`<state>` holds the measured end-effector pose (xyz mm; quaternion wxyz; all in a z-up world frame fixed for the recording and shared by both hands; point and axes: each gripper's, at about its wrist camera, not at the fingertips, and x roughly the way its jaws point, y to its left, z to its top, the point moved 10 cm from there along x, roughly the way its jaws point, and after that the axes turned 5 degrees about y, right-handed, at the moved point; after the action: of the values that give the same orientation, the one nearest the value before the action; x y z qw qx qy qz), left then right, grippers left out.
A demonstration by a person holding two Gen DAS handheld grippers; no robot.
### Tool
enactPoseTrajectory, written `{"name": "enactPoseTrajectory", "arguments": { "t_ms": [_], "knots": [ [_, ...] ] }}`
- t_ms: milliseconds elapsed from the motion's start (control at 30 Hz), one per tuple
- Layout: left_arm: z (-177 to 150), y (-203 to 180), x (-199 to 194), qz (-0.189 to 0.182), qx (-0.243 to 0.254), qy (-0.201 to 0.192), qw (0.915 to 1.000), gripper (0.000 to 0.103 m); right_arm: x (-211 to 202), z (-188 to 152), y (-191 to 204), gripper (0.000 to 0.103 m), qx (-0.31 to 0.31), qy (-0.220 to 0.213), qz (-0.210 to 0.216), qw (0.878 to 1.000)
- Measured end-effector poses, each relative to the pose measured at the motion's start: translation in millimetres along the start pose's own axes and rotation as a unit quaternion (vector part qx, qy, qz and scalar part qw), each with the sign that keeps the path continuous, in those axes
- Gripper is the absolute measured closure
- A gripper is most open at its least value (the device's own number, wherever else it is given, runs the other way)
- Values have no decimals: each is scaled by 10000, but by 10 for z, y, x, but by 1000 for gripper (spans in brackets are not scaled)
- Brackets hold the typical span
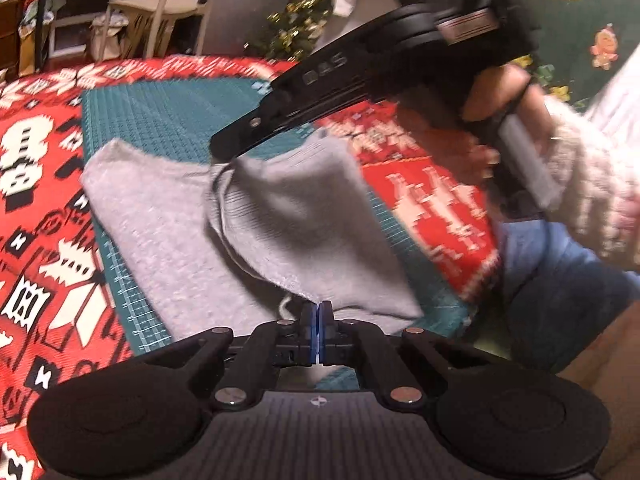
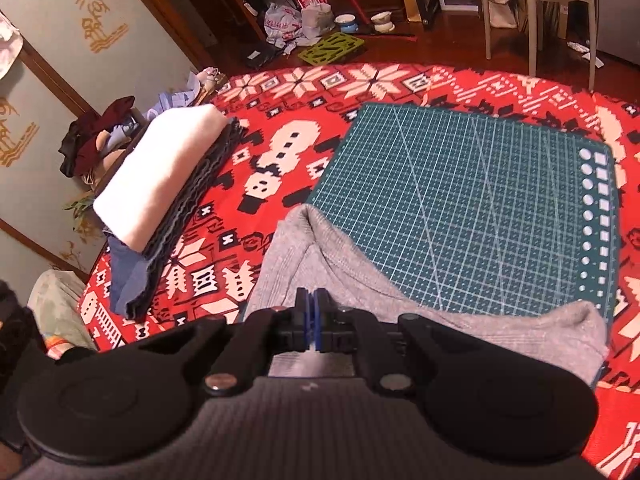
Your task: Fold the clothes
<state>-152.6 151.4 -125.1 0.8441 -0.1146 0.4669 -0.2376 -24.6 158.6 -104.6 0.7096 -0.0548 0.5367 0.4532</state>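
A grey knit garment [image 1: 172, 232] lies on a green cutting mat [image 1: 168, 116]. My left gripper [image 1: 319, 308] is shut on its near edge. My right gripper [image 1: 224, 152] comes in from the upper right and is shut on another part of the garment, lifting a flap [image 1: 296, 216] of it off the mat. In the right wrist view the right gripper [image 2: 314, 300] is shut on the grey garment [image 2: 340, 280], which drapes over the near part of the mat [image 2: 460, 200].
A red patterned cloth [image 2: 280, 152] covers the table. A stack of folded clothes with a white piece on top [image 2: 160, 172] sits at the left of it. A chair [image 2: 536, 0] and floor clutter [image 2: 304, 28] lie beyond the table. The person's sleeve [image 1: 592, 184] is at the right.
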Motion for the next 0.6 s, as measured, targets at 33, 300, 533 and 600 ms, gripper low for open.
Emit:
{"name": "enactPoseTrajectory", "arguments": {
  "t_ms": [33,300,533,600],
  "knots": [
    [-3,-53,-39,-65,5,-5,10000,102,-41,8,2,101,-5,-23,34,10000],
    [-169,84,15,132,-327,319,9989,102,149,48,72,101,-81,170,157,9997],
    [-299,267,68,348,-505,492,9969,102,423,21,36,84,-67,209,139,9997],
    [-319,276,56,298,-564,516,9966,99,365,19,38,82,-70,117,194,9997]
  ]
}}
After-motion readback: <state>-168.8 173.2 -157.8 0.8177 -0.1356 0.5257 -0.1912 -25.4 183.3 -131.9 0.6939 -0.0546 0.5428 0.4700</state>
